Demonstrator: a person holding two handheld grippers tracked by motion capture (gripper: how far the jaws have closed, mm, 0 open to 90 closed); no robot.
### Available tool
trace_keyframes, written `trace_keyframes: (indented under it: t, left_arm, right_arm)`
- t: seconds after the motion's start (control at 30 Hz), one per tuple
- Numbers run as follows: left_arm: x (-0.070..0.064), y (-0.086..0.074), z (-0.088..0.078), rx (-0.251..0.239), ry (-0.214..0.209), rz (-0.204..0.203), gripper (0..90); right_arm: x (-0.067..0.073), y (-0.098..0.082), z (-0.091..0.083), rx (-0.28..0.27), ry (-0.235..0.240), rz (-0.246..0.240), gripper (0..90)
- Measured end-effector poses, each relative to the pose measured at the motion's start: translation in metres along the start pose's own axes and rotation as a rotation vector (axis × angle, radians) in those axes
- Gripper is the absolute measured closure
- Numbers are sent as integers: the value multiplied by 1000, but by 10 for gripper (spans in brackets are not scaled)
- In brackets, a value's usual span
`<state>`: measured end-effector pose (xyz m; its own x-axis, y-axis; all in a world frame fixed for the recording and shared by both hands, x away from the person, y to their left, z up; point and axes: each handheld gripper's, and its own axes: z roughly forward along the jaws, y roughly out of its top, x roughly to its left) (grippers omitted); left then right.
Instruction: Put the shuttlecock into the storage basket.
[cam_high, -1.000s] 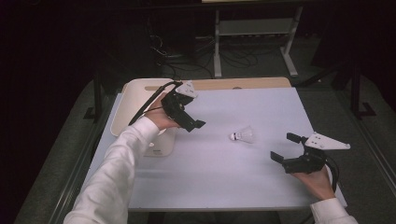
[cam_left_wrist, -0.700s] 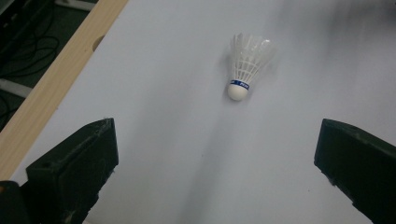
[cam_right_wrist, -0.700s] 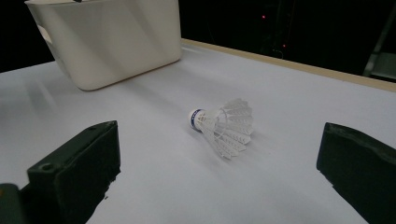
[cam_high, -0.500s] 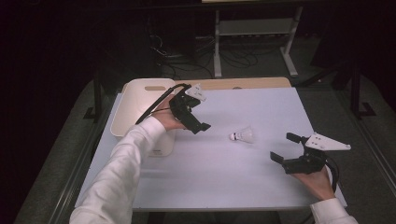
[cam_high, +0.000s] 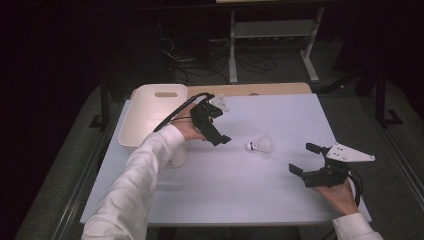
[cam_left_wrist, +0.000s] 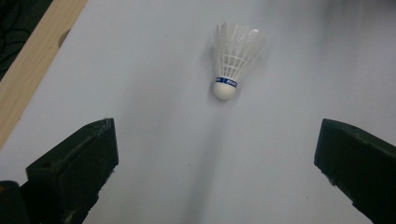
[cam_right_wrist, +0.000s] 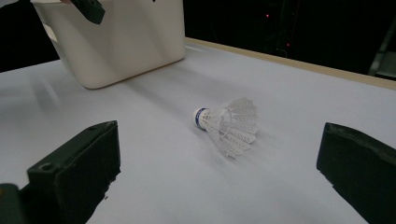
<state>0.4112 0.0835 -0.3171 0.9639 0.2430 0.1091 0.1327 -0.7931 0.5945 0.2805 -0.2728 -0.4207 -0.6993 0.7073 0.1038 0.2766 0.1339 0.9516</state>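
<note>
Shuttlecock (cam_left_wrist: 232, 58) lying on tabletop (cam_high: 240, 190) ahead of left gripper (cam_high: 220, 136), fingers spread wide, right gripper (cam_high: 301, 159) fingers apart too, white bin (cam_high: 150, 112) behind left fingers, contents unclear

left tongs (cam_high: 223, 137) raised, jaws apart; right tongs (cam_high: 305, 158) low, jaws apart

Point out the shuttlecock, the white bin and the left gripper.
shuttlecock (cam_left_wrist: 232, 60): left gripper view, on the feather skirt above the blue band.
white bin (cam_high: 150, 112): high view, on its inner floor.
left gripper (cam_high: 216, 131): high view, midway between its fingertips.
</note>
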Motion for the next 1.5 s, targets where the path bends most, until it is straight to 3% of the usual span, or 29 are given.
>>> trace_keyframes:
  t: [1.33,1.5]
  left_arm:
    - [1,19,54,60,-73,36,0]
    - [2,21,63,83,-79,60,0]
  right_arm:
    - [1,0,-1,-4,22,6,0]
    - [2,1,-3,-20,27,14,0]
